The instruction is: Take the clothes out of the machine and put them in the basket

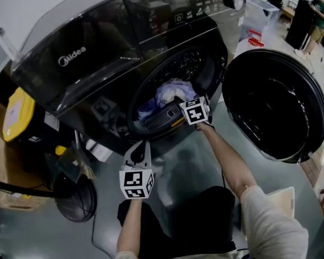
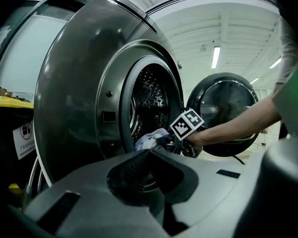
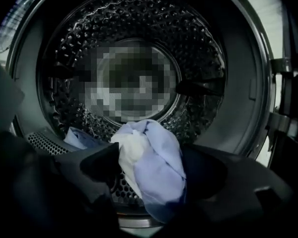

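**Item:** a bundled garment, light blue with a white fold, with a second blue piece seen just behind it to the left.
**Location:** it is lodged at the lower lip of the washing machine, inside the perforated drum, just within the opening. The round door is swung fully open at the machine's right. No basket is made out with certainty in any view.

**Right gripper:** it is held at the machine's mouth. The jaws are spread wide to either side of the bundle, and the cloth is not seen to be pressed by them.

**Left gripper:** it is held back in front of the machine, below the opening. The jaws are drawn together and nothing is carried between them.

**Step in hand, as judged:** the first garment is to be seized.

**Handling notes:**
- The jaws are best pushed in until the thick knot of the bundle, not a loose edge, is bracketed.
- The grip is best closed firmly before any pull is made, since thin cloth is likely to slip.
- The bundle is best lifted over the rubber seal rather than dragged across it, so that snagging is avoided.
- The trailing blue piece should be watched, since it may be drawn out and dropped in front of the machine.
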`<state>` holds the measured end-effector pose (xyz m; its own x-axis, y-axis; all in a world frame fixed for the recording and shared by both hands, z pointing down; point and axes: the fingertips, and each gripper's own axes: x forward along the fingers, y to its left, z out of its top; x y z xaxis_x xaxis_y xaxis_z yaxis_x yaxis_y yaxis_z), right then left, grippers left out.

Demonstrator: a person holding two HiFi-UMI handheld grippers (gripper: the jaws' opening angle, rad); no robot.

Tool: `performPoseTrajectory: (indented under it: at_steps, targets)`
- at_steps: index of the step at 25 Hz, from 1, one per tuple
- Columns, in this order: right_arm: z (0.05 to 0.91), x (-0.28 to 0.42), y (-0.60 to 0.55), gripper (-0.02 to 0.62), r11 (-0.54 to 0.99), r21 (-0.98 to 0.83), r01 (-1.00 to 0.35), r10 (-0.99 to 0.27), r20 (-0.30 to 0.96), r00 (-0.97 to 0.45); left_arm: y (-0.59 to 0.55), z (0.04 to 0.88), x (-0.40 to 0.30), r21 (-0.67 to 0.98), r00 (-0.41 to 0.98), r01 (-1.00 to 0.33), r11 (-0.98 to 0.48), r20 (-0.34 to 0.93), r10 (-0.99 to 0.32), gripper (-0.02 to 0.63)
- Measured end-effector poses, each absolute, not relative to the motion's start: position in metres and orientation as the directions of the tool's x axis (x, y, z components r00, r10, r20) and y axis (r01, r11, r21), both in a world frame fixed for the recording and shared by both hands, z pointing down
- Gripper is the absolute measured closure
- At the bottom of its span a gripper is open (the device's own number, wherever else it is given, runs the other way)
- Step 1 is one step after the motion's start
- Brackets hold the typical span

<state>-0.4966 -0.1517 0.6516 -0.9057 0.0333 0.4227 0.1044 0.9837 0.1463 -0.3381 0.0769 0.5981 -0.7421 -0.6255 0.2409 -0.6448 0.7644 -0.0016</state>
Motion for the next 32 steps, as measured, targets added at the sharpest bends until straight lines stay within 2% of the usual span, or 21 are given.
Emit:
performPoseTrajectory:
  at_steps: [2, 7, 10, 16, 32]
  targets:
    - [0.653, -0.497, -0.149, 0.222, 0.986, 0.121, 0.11, 0.047, 0.434, -0.9, 0.077, 0.598, -0.339, -0.003, -0.742, -0.645, 0.764, 0.243, -0.625, 0.588]
    - [0.655, -0.492, -0.131, 0.402, 0.979, 0.11, 0.171, 0.104, 0.45, -0.887, 0.077, 0.596, -0.335, -0.006, -0.738, -0.651, 0.759, 0.239, -0.631, 0.588]
    - [0.656, -0.492, -0.123, 0.487, 0.973, 0.131, 0.191, 0.111, 0.46, -0.881, 0.081, 0.593, -0.335, -0.01, -0.744, -0.646, 0.763, 0.236, -0.626, 0.588]
    - [0.645, -0.481, -0.129, 0.509, 0.979, 0.121, 0.163, 0.098, 0.421, -0.902, 0.089, 0.588, -0.333, -0.012, -0.75, -0.639, 0.769, 0.23, -0.62, 0.588]
    - [0.505, -0.37, -0.125, 0.512, 0.988, 0.097, 0.118, 0.11, 0.085, -0.99, 0.07, 0.561, -0.311, 0.005, -0.715, -0.688, 0.726, 0.167, -0.679, 0.588]
